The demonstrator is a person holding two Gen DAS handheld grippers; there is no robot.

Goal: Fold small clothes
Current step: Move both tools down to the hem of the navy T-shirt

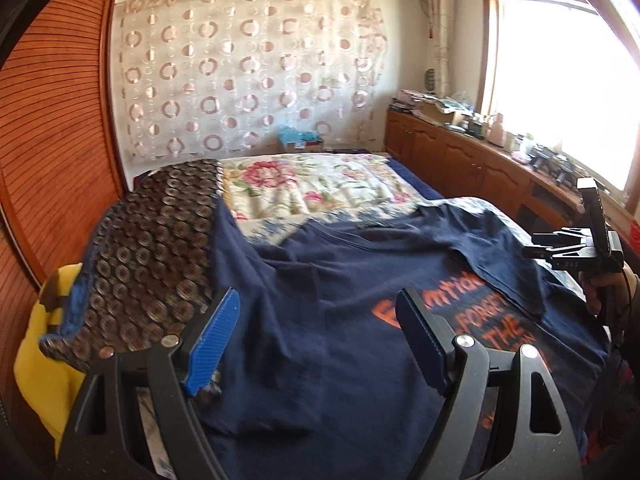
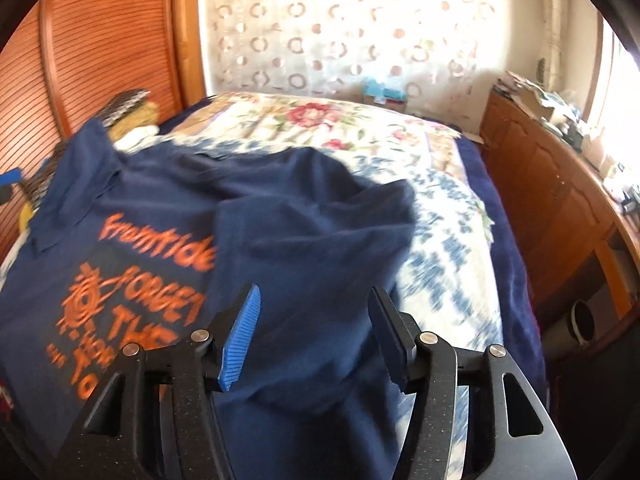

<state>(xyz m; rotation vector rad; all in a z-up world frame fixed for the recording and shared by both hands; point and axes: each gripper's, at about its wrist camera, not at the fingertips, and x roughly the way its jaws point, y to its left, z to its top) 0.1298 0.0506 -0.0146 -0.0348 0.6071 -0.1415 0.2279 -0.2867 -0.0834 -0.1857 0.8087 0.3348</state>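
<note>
Wardrobe: orange-brown slatted wooden door [image 1: 52, 128] fills the left side of both views.
Pile at left: dark fabric patterned with round coin-like rings [image 1: 160, 248] lies over a yellow cloth [image 1: 36, 360], at the bed's left edge.
Left gripper [image 1: 320, 344]: jaws stand wide apart above the shirt, blue ribbed pad on one finger, nothing between them.
Shirt: navy blue cotton T-shirt with orange print [image 2: 168, 240] lies spread on the bed, one sleeve folded over its right part.
Writing: orange letters read "Frontride", then "FORGET" and "THE"; the lower lines are too blurred to read.
Right gripper [image 2: 316, 340]: jaws parted, about half open, clear of the navy cloth beneath them; it holds nothing.
Bed: cream quilt with red flowers and blue pattern [image 1: 320, 184], over a dark blue sheet.
Back wall: sheer curtain with pink ring motifs [image 1: 248, 68].
Right side: low wooden cabinets [image 1: 460, 156] with a cluttered top, under a bright window [image 1: 560, 80].
</note>
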